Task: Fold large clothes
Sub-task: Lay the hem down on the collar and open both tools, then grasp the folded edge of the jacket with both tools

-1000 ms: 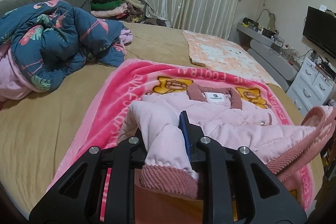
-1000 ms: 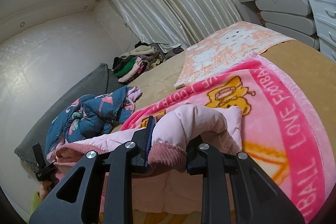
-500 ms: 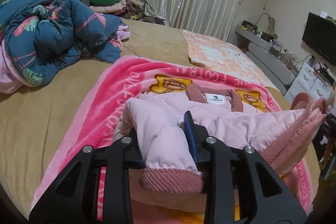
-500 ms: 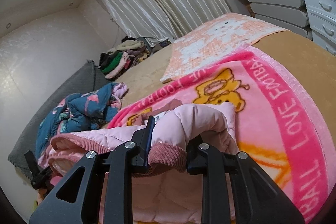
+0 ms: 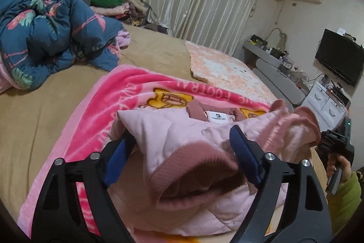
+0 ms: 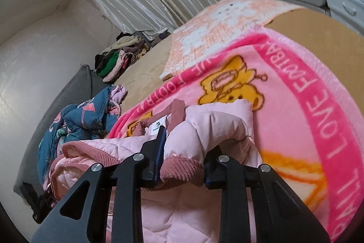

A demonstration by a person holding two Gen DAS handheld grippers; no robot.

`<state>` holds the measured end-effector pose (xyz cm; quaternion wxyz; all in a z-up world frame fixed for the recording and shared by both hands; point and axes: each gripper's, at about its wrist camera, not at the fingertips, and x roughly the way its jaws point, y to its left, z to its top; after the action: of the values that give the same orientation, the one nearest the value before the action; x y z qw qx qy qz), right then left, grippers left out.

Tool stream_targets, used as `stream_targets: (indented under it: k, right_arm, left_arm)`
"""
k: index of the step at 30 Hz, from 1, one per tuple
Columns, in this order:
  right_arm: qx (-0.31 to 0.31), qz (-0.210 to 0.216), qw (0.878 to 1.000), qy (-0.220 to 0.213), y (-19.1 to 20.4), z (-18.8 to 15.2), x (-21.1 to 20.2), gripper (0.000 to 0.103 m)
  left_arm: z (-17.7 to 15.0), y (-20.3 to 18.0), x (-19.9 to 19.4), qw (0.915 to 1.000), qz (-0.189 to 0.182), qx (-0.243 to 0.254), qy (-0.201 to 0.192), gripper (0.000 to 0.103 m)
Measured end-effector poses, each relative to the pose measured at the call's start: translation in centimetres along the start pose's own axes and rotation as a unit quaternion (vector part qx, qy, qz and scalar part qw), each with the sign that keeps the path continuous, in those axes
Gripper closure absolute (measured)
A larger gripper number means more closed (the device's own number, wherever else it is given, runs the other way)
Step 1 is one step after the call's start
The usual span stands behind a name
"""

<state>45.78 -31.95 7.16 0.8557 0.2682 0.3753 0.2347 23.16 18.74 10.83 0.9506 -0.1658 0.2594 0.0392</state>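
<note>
1. A wide bed point(image 5: 45, 111) with a tan cover fills the room, and on it lies a bright pink blanket point(image 5: 95, 106) with cartoon figures.
2. On this blanket lies the pink quilted jacket point(image 5: 182, 133), collar and white label turned away from the person; both sleeves are drawn in over the body of the garment.
3. The step in hand seems to be the folding of the sleeves inward, and the left side is now being let go.
4. The left gripper point(image 5: 182, 149) has just been opening: its blue pads stand wide apart, and the left cuff point(image 5: 193, 174) lies loose between them, pressed by neither.
5. The right gripper point(image 6: 184, 165) has just begun to open slightly, but its jaws are narrow and the ribbed right cuff point(image 6: 182, 167) sits pinched between them (in my judgement it is not yet released).
6. Next, the right sleeve should be laid flat and let go; after that the hem can be brought toward the collar.
</note>
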Motion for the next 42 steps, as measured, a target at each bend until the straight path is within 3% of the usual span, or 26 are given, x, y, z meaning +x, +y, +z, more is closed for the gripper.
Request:
stream_targets:
  k: [3,10,13,15,16,22,28,34,37,42]
  right_arm:
    - [0.011,-0.004,1.0,0.004,-0.4,0.1,0.6,0.075]
    - [0.024,-0.001,1.0,0.006,-0.7,0.1,1.3,0.066]
    - [0.031,0.01,0.999,0.004,-0.9,0.1,1.1,0.05]
    - [0.038,0.015,0.999,-0.007,-0.8,0.1,0.6,0.017]
    - [0.038,0.01,0.999,-0.02,-0.7,0.2,0.0,0.013]
    - [0.009,0.012,0.998,-0.057,-0.6,0.2,-2.8,0.006]
    - [-0.07,-0.043,0.995,-0.056,-1.0,-1.8,-4.4,0.004]
    - [-0.182,-0.118,0.976,-0.03,-1.4,-5.3,-3.2,0.004]
    - [-0.204,-0.118,0.972,-0.008,-1.8,-6.9,-1.9,0.004]
    - [-0.197,-0.103,0.975,0.015,-2.9,-8.9,0.0,0.005]
  left_arm:
    - [0.2,-0.6,-0.8,0.9994,0.02,0.02,-0.02,0.012]
    - [-0.1,-0.5,-1.0,0.998,0.047,0.04,-0.018,0.01]
    - [-0.6,-0.2,-0.6,0.9976,0.055,0.041,-0.009,0.01]
    - [-1.0,0.1,-0.4,0.9972,0.062,0.042,-0.003,0.01]
    - [-1.3,0.2,-0.2,0.997,0.064,0.042,0.0,0.01]
    - [-2.5,1.3,0.7,0.9962,0.078,0.035,0.018,0.01]
    - [-4.4,2.7,2.2,0.9935,0.1,0.031,0.046,0.009]
    - [-6.1,4.9,4.3,0.9895,0.12,0.024,0.076,0.009]
    - [-7.0,6.2,5.3,0.99,0.105,0.003,0.094,0.009]
    - [-8.2,6.9,6.9,0.9865,0.109,-0.005,0.123,0.009]
